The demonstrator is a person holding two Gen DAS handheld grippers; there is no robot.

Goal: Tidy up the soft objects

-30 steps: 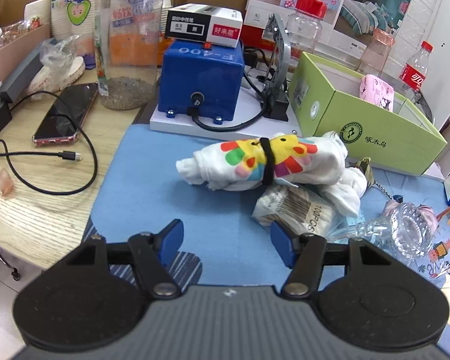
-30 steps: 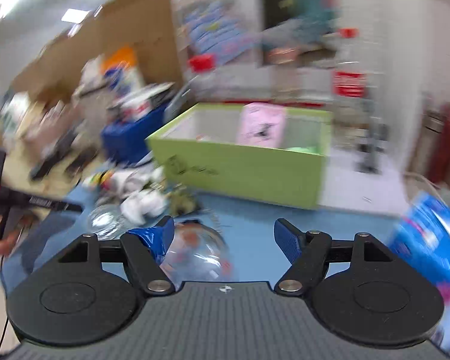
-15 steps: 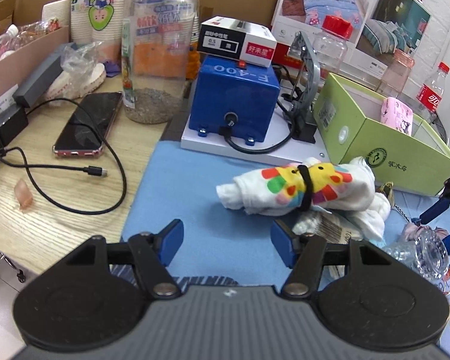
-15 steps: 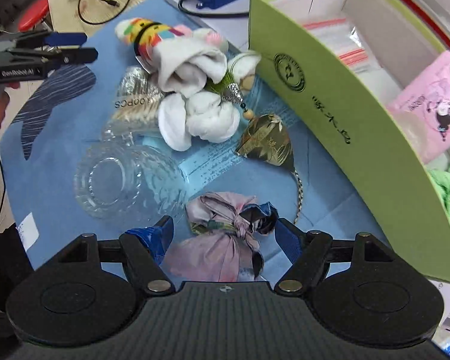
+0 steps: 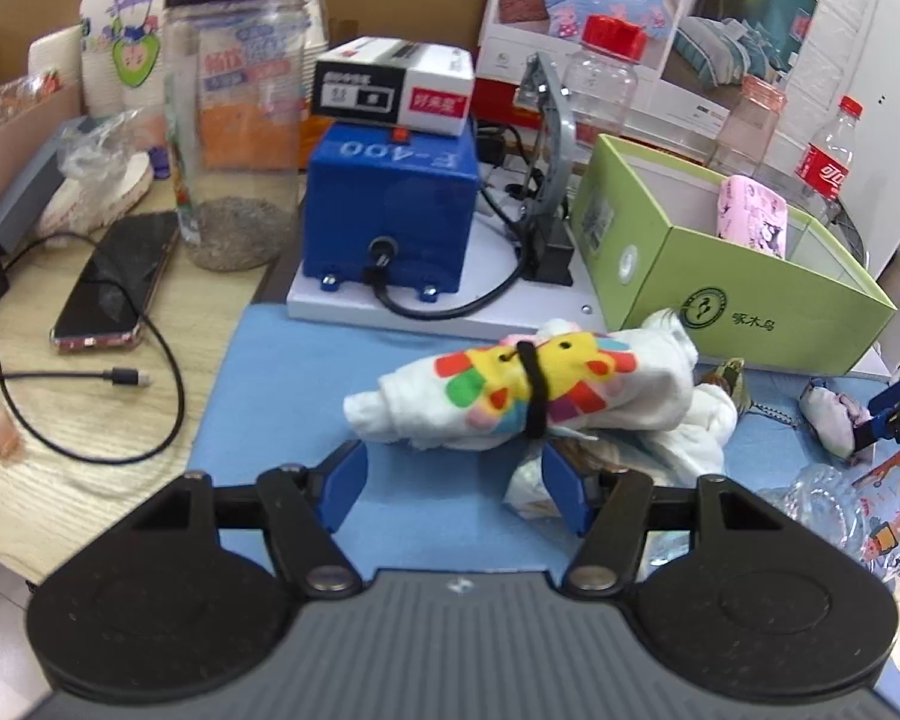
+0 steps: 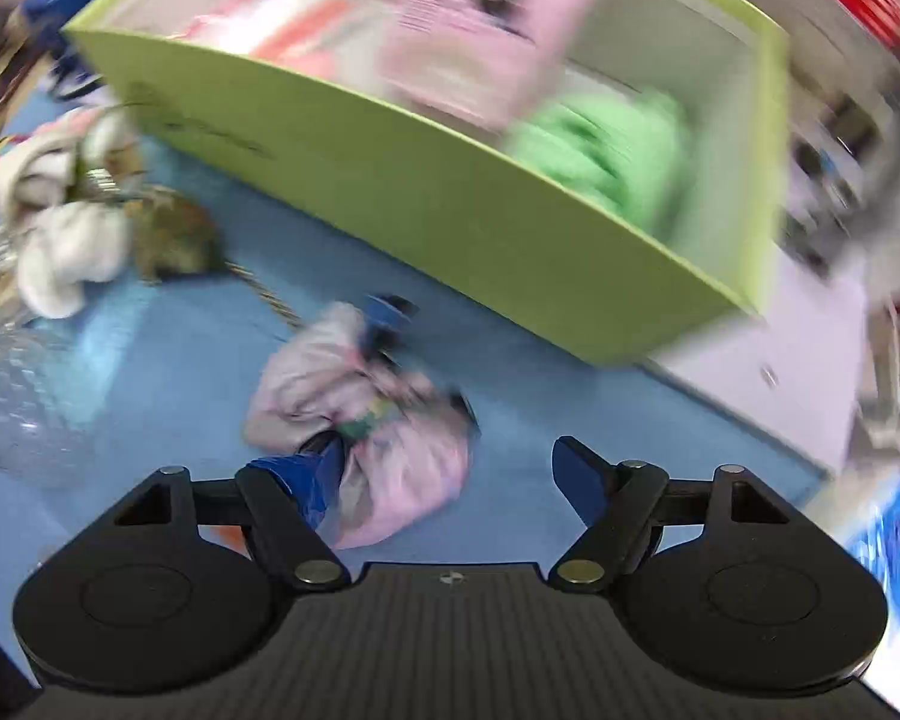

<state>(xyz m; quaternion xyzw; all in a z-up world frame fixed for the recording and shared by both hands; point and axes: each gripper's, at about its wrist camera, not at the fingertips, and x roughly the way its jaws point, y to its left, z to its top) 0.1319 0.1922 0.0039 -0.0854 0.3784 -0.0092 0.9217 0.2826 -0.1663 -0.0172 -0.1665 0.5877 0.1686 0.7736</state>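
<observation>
Your blue mat (image 5: 282, 372) covered the desk end, and on its far edge stood the green box (image 5: 750, 324), open-topped, with a pink pack (image 5: 753, 219) leaning inside and, in the blurred right view, what looked like a green cloth (image 6: 606, 144) in one corner. Behind the mat sat the blue machine (image 5: 390, 210) on its white base, a small carton on top, and a tall jar (image 5: 234, 138) to its left. A phone (image 5: 114, 282) with a black cable lay on the bare wood.

In the middle of the mat lay the white bundle (image 5: 510, 396), printed in bright colours and cinched by a black band, resting against other white cloth and a crinkled packet.

Your left gripper (image 5: 453, 483) hung just short of that bundle, jaws apart, nothing between them.

The pink bundle (image 6: 360, 414) lay on the mat near the box's front wall. Your right gripper (image 6: 444, 480) pointed down over it with its jaws opening; the left finger (image 6: 306, 474) was at the bundle's side, the right one clear of it.

A clear glass (image 6: 12, 408) sat left of the pink bundle.
</observation>
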